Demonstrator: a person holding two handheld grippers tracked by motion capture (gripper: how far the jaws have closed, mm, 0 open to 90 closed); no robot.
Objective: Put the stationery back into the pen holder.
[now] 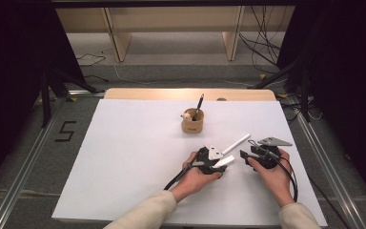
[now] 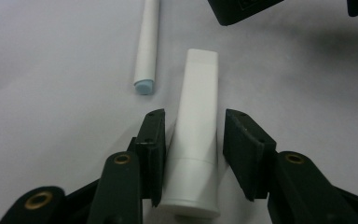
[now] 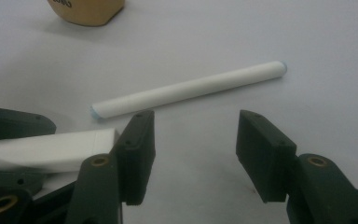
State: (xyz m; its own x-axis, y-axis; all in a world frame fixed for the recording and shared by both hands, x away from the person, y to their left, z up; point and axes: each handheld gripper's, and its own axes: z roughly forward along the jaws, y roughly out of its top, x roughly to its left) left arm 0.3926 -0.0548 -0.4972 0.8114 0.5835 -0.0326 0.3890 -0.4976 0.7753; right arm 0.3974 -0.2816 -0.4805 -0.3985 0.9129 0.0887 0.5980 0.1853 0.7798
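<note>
Between the left gripper's (image 2: 193,154) jaws lies a white tube (image 2: 196,135), untouched at 3 o'clock; right gripper (image 3: 193,156) gapes empty.

White table (image 1: 124,157), tube (image 2: 196,135), stick (image 3: 191,88), wooden cup (image 1: 192,125)

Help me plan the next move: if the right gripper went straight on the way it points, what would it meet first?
Probably the white stick, which lies across the line ahead of the right gripper; its open jaws hold nothing. The white tube sits off to the side, between the left gripper's jaws. Depth is uncertain.
</note>
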